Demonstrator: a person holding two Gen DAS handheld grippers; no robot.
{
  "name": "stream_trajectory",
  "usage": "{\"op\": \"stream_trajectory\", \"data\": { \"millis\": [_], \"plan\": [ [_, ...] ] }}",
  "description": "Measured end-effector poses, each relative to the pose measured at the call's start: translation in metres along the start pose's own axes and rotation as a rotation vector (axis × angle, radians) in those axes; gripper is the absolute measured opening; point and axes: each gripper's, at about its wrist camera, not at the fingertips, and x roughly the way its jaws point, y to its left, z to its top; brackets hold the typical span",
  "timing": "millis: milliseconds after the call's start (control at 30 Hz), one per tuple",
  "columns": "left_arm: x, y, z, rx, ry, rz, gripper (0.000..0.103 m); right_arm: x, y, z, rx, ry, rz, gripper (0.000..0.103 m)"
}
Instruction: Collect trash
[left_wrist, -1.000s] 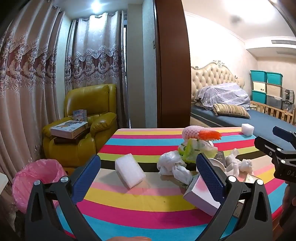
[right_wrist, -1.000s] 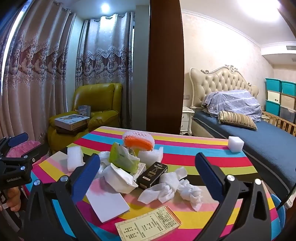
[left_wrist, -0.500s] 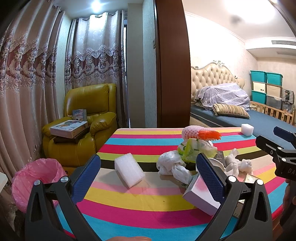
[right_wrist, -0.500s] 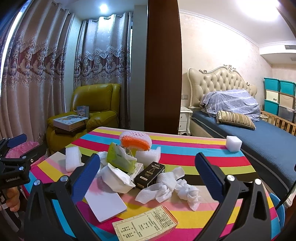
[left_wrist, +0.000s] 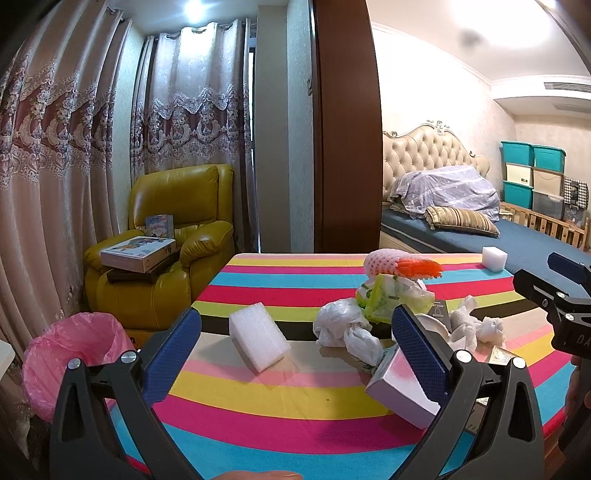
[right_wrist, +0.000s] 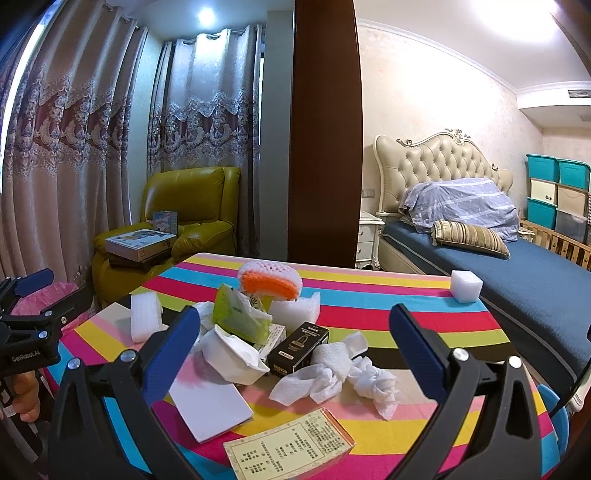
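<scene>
Bin (left_wrist: 70, 354) half behind left hand-held gripper (left_wrist: 295, 343)

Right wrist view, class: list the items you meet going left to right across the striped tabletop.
White foam block → green crumpled wrapper → black rectangular box → crumpled white paper towels → small white foam cube at the table's far right edge.
</scene>
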Motion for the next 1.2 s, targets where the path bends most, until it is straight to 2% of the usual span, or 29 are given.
{"op": "stream_trajectory", "data": {
  "millis": [1200],
  "plan": [
    [-0.0012, -0.002, -0.0018, 0.001, 0.002, -0.004, 0.097, 0.0024, -0.0012, -0.0018, 0.004, -0.001, 0.0, 0.099]
  ]
}}
